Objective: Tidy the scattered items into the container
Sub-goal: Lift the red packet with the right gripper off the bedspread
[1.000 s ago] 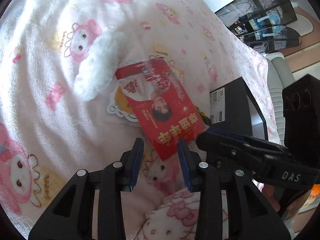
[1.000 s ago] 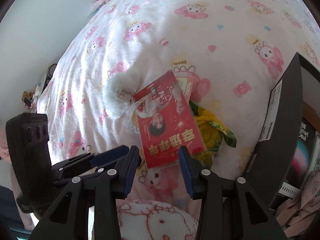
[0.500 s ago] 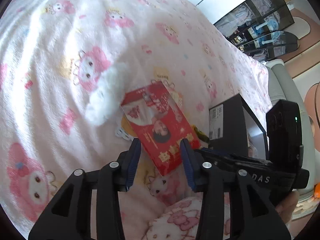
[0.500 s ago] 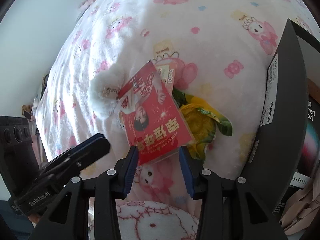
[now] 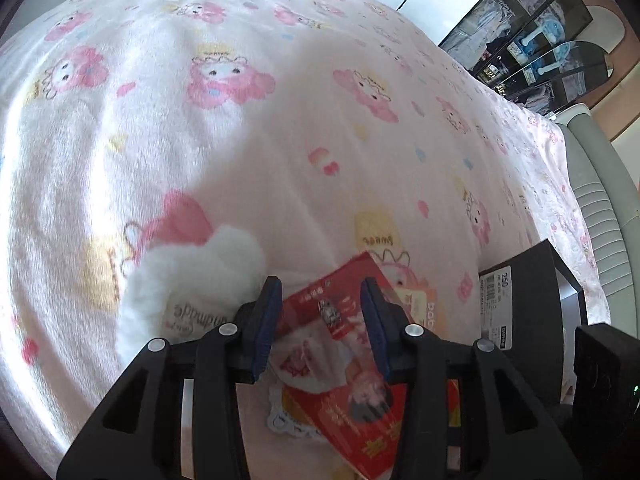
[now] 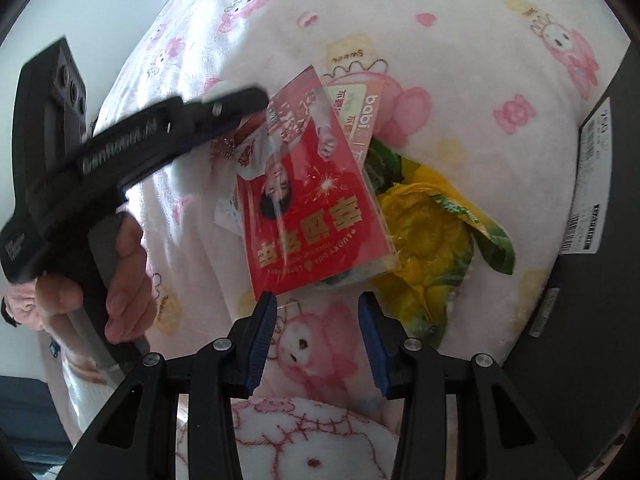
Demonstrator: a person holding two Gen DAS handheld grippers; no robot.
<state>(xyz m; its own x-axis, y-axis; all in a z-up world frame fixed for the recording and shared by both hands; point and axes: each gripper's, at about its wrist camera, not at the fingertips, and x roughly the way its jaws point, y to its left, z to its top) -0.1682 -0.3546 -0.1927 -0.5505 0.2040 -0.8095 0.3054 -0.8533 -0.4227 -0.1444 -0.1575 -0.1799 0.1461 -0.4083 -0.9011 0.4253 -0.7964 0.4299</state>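
Note:
A red packet [image 5: 340, 364] [image 6: 308, 200] with gold letters lies on the pink cartoon blanket [image 5: 280, 140], on top of a yellow-green wrapper [image 6: 428, 236] and a "babi" card [image 6: 360, 116]. A white fluffy item [image 5: 192, 284] lies at its left. My left gripper [image 5: 322, 312] [image 6: 252, 102] hangs open over the packet's far end, beside the fluffy item, with no pad pressing. My right gripper [image 6: 316, 304] is open just short of the packet's near edge, with only blanket between its fingers. The black box [image 5: 520, 304] [image 6: 600, 240] stands to the right.
A person's hand [image 6: 124, 264] holds the left gripper's handle. A scalloped white sticker [image 5: 288, 420] peeks out from under the packet. A grey-white chair [image 5: 600, 200] and dark glass shelves [image 5: 540, 40] stand beyond the bed's right edge.
My left gripper moved forward over the red packet, so the packet's far end now lies beneath its fingers. My right gripper sank closer to the packet's near edge.

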